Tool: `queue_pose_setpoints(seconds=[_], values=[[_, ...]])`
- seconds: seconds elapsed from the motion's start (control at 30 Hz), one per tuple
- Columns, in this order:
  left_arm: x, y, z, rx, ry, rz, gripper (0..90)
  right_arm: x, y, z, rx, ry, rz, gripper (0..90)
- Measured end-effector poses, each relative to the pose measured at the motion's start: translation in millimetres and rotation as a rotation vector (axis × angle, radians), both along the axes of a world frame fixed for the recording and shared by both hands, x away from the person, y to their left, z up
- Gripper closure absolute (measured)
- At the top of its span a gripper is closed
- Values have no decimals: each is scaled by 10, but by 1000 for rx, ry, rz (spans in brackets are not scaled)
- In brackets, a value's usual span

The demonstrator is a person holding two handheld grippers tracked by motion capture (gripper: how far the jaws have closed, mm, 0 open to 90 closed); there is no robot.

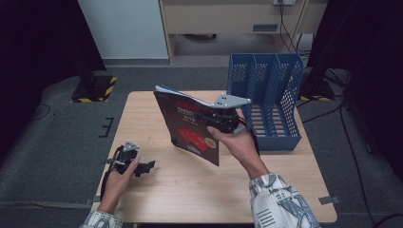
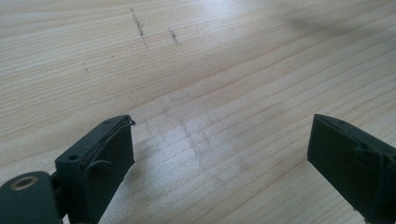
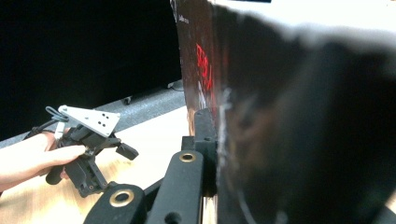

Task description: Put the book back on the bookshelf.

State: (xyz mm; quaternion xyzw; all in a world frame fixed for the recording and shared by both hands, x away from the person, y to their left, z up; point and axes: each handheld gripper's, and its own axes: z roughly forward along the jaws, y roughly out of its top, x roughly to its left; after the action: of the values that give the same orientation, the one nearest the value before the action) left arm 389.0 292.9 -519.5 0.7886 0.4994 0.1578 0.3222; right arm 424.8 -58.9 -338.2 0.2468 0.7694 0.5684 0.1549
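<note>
1. the right gripper (image 1: pixel 223 118) is holding a dark-covered book (image 1: pixel 187 124) up in the air above the middle of the table (image 1: pixel 190 190), its jaws clamped on the book's right edge; in the right gripper view the cover (image 3: pixel 201 60) is pressing flat against one jaw.
2. the book is standing roughly upright but tilting, its lower corner hanging towards the person. i'd judge it is heading for the blue file rack (image 1: pixel 266 102) just behind and to the right, so squaring it with the dividers is the thing to get right.
3. it should be going in over the rack's low front lip and into one slot, not straddling a divider.
4. the grip looks to be on one edge only, so the book could be swinging; slow wrist turns would be helping.
5. the left gripper (image 1: pixel 142 167) is resting low near the table's left edge, jaws wide apart over bare wood (image 2: pixel 210 93), holding nothing and well clear of the book.
</note>
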Motion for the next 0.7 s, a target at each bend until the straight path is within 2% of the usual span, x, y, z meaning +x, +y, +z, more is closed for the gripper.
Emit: queue_pose_setpoints(seconds=[0.2,0.33,0.7], values=[[8,0,-35,17,16,2,60,-1,-21,54,4,1,-15,870],[26,-4,-69,29,22,3,56,-12,-49,90,24,14,-26,870],[19,-34,-93,51,7,-8,29,-36,-116,243,47,14,-45,870]])
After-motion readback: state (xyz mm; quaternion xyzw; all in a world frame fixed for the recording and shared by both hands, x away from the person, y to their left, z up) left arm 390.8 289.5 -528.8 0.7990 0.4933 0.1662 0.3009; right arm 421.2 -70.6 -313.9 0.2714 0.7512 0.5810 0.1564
